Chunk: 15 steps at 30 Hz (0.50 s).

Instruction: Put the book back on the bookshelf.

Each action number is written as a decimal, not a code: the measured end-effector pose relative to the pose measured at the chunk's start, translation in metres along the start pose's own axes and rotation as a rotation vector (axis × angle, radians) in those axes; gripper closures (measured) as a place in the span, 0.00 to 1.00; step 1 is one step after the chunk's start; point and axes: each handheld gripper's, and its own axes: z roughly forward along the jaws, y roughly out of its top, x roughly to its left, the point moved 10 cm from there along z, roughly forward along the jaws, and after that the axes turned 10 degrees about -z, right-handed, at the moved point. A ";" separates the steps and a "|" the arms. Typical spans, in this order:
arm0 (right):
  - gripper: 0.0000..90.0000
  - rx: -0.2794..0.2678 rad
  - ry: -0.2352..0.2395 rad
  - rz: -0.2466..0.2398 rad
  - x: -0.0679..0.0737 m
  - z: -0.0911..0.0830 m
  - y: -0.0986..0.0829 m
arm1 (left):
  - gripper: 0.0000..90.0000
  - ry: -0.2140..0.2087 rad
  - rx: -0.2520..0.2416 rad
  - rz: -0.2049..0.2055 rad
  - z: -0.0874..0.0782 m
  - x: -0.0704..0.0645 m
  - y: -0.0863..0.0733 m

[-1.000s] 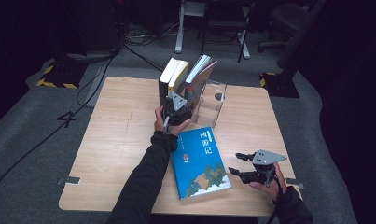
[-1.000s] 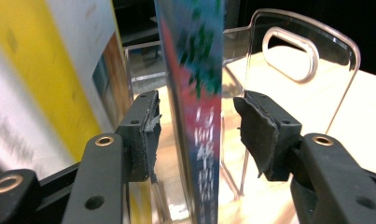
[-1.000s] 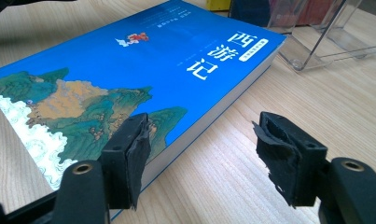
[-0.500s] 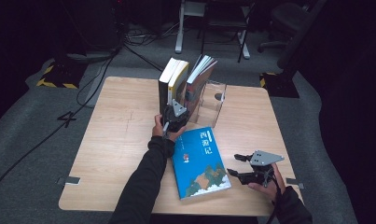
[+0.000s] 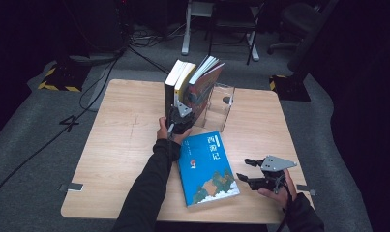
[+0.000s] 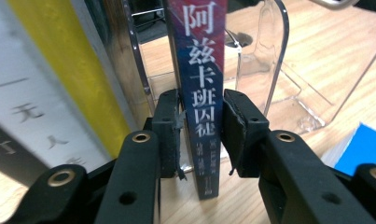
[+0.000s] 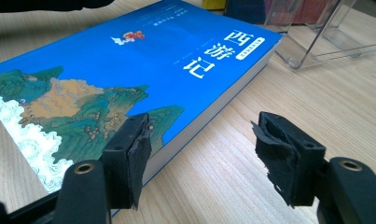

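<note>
Readable text: dark book spine (image 6: 202, 93) reads 阿兹卡班囚徒, small print below it illegible. Blue book cover (image 7: 129, 65) reads 西游记. White spine (image 6: 27, 126) shows 无人, the rest cut off. No numbers legible.

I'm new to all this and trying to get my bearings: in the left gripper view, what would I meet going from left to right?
White book spine → yellow book spine → dark blue book spine, clamped between the left gripper pads → clear acrylic book stand → corner of the blue book lying flat on the wooden table.
</note>
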 end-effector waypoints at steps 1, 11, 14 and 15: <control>0.40 -0.002 -0.003 0.000 0.000 0.000 0.000 | 0.73 0.000 0.000 0.008 -0.003 0.001 0.000; 0.40 -0.002 0.005 -0.006 0.002 -0.001 0.002 | 0.66 -0.073 0.058 0.155 -0.031 -0.009 -0.018; 0.40 -0.001 0.007 -0.005 0.003 -0.001 0.002 | 0.63 -0.101 0.071 0.191 -0.042 -0.015 -0.027; 0.40 0.001 0.007 -0.006 0.003 -0.001 0.002 | 0.62 -0.113 0.076 0.205 -0.045 -0.017 -0.030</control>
